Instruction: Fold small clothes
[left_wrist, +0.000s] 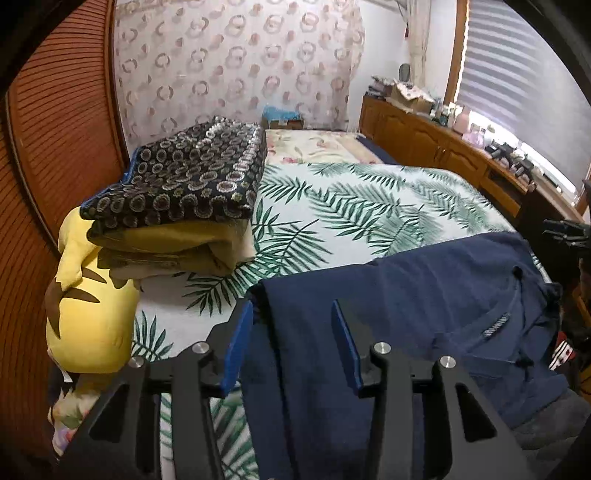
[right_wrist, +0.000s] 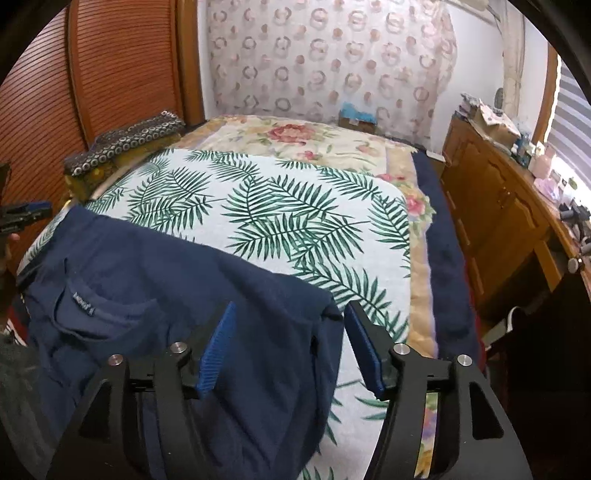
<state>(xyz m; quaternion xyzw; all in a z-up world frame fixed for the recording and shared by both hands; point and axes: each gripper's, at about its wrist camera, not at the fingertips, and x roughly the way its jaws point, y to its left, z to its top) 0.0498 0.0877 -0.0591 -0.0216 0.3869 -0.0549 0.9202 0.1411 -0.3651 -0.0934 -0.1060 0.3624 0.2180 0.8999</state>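
Two claws spread wide, left claw (left_wrist: 291, 310) and right claw (right_wrist: 290, 312), above the navy T-shirt (left_wrist: 424, 295) at the bed's (right_wrist: 295, 206) near edge.

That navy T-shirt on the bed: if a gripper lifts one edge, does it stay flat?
Probably not. The navy T-shirt already lies in soft folds, so it would likely droop. It looks thin, probably light. It may drag on the leaf-print bedspread.

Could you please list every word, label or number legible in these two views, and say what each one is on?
Nothing can be read for certain.
Neck label of the navy blue cotton T-shirt: a woven tag with pale lettering, too blurred to read; the left wrist view shows it no more clearly.
Red, white and black fabric beside the shirt: white marks, too cut off to read.
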